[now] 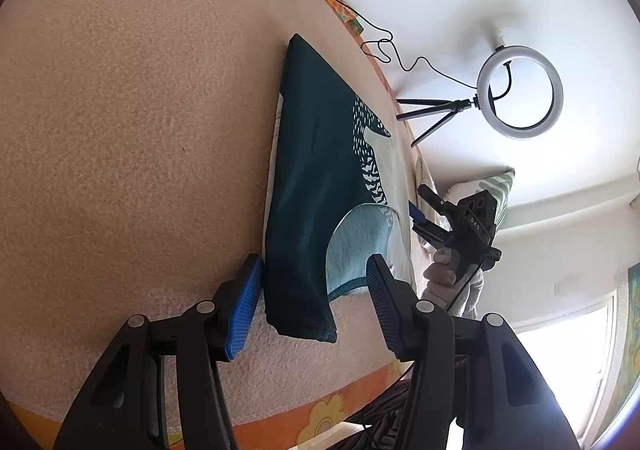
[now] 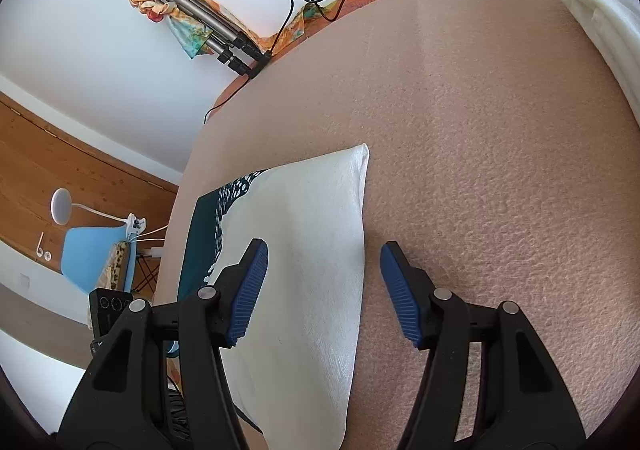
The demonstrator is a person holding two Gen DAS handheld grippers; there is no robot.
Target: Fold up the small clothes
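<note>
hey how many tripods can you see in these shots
2. A folded tripod lies at the bed's far edge by the wall, on patterned cloth. A small tripod stands beside it, holding the ring light. Others may be hidden.

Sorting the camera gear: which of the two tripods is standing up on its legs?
The small black tripod carrying the ring light stands on spread legs; the silver-and-black tripod lies folded on patterned cloth.

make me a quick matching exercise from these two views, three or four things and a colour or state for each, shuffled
Things:
1. garment
2. ring light
3. left gripper
4. folded tripod

Descriptions:
A. open, a corner of the garment between its fingers
B. dark green and white, lying flat
C. lying against the wall
D. standing upright on its small tripod

Pairs: 1-B, 2-D, 3-A, 4-C
</note>
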